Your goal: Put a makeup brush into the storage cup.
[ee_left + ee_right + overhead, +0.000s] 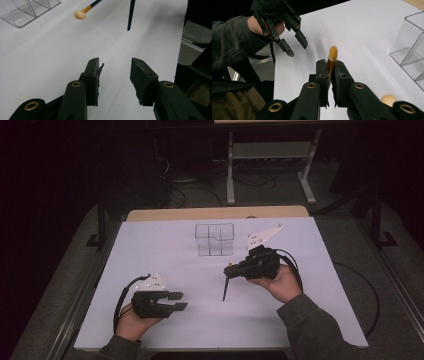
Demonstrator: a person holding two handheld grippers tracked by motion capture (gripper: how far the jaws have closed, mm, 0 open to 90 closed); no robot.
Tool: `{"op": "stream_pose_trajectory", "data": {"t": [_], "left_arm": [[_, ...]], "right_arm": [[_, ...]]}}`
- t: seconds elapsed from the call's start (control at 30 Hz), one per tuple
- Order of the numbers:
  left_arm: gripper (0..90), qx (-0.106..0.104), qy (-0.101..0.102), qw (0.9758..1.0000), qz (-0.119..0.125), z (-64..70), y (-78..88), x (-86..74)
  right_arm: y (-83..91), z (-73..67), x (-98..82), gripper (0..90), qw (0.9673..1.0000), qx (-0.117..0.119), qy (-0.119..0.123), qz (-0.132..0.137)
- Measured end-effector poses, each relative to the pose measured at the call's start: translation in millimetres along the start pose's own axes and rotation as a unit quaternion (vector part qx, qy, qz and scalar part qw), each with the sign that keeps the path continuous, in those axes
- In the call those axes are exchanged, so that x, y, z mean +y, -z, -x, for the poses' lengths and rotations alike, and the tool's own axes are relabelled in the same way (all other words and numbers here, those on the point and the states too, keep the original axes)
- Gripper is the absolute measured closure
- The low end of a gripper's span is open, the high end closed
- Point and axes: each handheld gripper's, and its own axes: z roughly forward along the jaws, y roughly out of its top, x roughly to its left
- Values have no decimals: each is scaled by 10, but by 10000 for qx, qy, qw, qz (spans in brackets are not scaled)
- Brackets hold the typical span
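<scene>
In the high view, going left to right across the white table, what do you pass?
Left tongs, open with nothing between them → clear compartment box farther back → dark brush hanging down from the right tongs → right tongs, shut on the brush.

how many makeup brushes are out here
2. The held brush is clamped in the right claw, handle hanging down; the loose brush lies on the table near the clear organizer. None seem hidden.
</scene>
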Motion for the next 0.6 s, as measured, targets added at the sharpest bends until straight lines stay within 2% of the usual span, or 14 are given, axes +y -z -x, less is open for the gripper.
{"op": "stream_pose_trajectory", "data": {"t": [0.4, 0.6], "left_arm": [[509, 244, 129, 9996, 17, -140, 99, -113], [486, 370, 182, 9991, 36, -169, 132, -142]], "right_arm": [[21, 111, 55, 830, 9999, -68, -92, -35], [42, 139, 122, 830, 9999, -121, -49, -78]]}}
